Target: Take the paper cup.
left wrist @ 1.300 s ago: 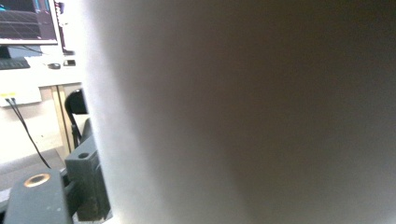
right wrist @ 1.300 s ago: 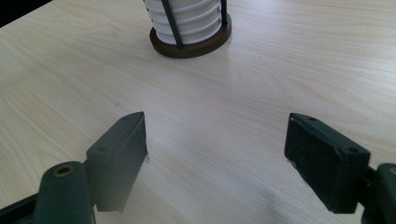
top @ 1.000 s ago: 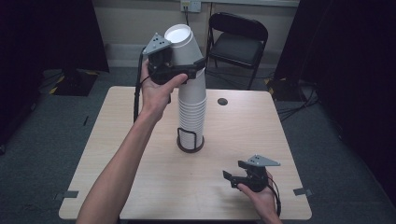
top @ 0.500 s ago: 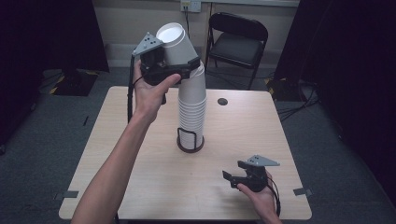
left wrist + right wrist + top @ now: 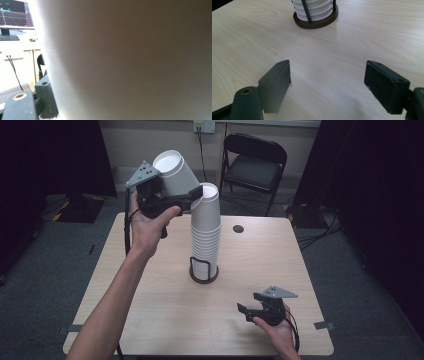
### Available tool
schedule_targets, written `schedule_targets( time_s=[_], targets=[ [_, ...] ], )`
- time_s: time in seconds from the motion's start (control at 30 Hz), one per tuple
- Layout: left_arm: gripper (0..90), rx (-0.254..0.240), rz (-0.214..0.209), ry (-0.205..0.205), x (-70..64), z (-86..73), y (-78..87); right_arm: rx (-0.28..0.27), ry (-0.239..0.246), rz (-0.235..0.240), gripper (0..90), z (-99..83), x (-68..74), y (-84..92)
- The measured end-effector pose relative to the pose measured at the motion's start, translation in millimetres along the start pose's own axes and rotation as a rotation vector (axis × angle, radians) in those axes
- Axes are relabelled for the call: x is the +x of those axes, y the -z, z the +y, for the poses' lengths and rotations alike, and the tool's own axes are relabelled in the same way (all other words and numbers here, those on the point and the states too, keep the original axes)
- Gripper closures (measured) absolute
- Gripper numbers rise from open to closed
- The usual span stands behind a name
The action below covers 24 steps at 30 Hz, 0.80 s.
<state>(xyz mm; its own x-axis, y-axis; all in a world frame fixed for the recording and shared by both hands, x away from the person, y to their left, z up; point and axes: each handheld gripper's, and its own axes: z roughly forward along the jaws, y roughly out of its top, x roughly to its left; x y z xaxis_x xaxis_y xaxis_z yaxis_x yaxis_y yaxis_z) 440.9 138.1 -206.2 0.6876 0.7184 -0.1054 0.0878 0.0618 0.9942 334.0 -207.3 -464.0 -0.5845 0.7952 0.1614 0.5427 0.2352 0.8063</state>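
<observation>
1. Left gripper is clamped on a white cup, held high above the tabletop's far left part, just left of the stack's top.
2. That cup is tilted, its open mouth up and to the left; its base end is close to the rim of the stack's top cup, contact unclear. In the left gripper view the cup's wall is pressed close to the lens.
3. Below, the stack of white cups stands upright in a dark round holder near the tabletop's middle.
4. Right gripper rests low by the near right corner, jaws wide apart with nothing between them; bare wood lies between its pads, which face the holder.
</observation>
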Motion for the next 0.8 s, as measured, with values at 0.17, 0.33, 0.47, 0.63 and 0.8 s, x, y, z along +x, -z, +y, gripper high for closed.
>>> schedule_targets(
  time_s=[0.17,0.33,0.47,0.63,0.8],
  targets=[
    [12.2,-0.005,0.007,0.014,-0.5,-2.5,9.8,0.002,0.005,0.002,21.3,0.0,0.8,-0.7],
    [12.1,0.008,0.007,0.001,-6.4,-8.0,20.4,0.004,0.003,0.001,21.3,0.0,1.2,-1.2],
    [12.1,0.023,0.003,0.012,-6.4,-13.7,27.4,0.004,0.003,0.000,21.3,-0.1,1.6,-1.0],
    [12.1,0.048,-0.009,0.024,-6.0,-27.1,36.6,0.003,0.005,-0.002,21.3,-0.1,1.5,-0.9],
    [12.0,0.037,-0.014,0.051,-6.6,-41.5,45.0,0.003,0.008,-0.003,21.3,0.1,2.3,-1.4]
  ],
)
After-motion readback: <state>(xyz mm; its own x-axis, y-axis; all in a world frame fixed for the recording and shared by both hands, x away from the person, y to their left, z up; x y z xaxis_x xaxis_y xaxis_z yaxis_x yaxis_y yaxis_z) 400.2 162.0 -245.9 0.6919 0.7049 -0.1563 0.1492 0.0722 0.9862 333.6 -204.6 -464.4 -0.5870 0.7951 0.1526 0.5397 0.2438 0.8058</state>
